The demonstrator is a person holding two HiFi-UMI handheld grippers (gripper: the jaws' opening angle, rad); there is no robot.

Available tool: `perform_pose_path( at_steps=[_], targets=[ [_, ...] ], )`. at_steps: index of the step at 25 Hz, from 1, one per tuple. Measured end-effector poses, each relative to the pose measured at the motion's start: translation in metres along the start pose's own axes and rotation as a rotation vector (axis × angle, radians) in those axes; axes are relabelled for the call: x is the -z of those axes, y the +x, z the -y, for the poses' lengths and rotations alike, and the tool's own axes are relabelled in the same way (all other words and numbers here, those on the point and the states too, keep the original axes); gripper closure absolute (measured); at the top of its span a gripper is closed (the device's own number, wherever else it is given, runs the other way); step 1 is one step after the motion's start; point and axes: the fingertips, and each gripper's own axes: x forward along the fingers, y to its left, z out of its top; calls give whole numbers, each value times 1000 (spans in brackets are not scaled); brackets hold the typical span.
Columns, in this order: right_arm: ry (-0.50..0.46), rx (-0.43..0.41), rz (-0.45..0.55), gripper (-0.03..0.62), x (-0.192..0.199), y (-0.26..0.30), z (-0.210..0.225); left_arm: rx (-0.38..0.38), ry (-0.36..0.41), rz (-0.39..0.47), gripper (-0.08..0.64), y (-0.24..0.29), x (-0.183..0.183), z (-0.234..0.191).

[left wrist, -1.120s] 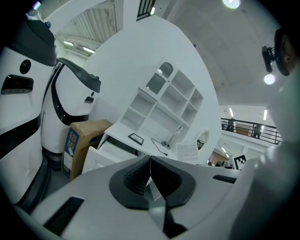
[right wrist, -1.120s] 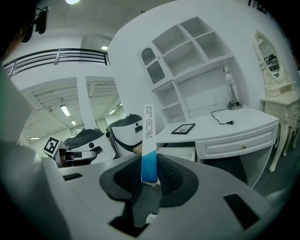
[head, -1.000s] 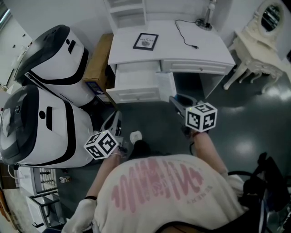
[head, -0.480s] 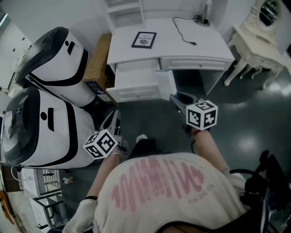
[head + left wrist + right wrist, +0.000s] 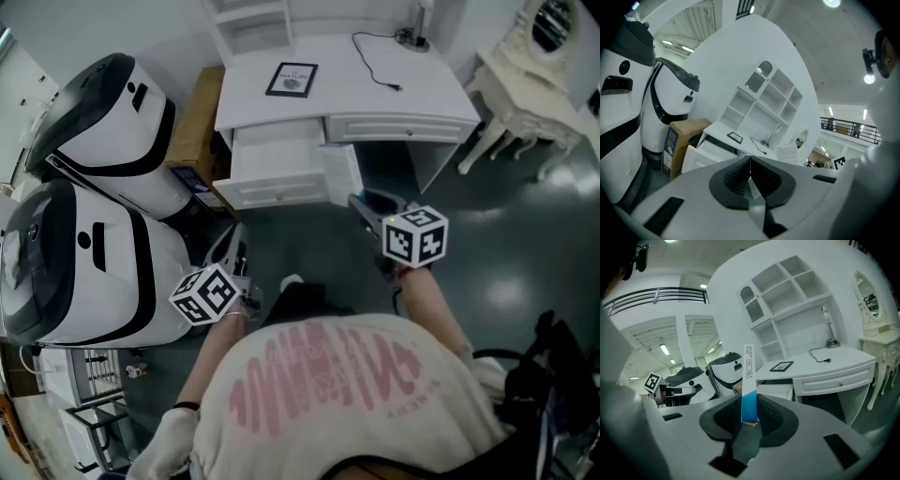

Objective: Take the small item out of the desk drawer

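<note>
Right gripper point(image 5: 751, 414) clamps the slim blue-and-white box point(image 5: 748, 380) upright, clear of the open drawer point(image 5: 278, 194); left gripper point(image 5: 750, 177) is shut, empty; a steady squeeze near its base should prevent tipping.

Cream shirt point(image 5: 328, 403), pink print across back; dark band point(image 5: 186, 408) on left arm. Both left hand-held gripper point(image 5: 234, 253) and right hand-held gripper point(image 5: 367, 206): grey body, black ribbed pads point(image 5: 771, 416), white cube point(image 5: 415, 238) with black square markers
</note>
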Motion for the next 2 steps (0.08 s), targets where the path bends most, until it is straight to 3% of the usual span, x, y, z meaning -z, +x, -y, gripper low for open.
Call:
perform_pose_path(
  at_steps=[2],
  targets=[
    [-1,0,-1,486,0,0,0,2,0,-3,531,1,1,0]
  ],
)
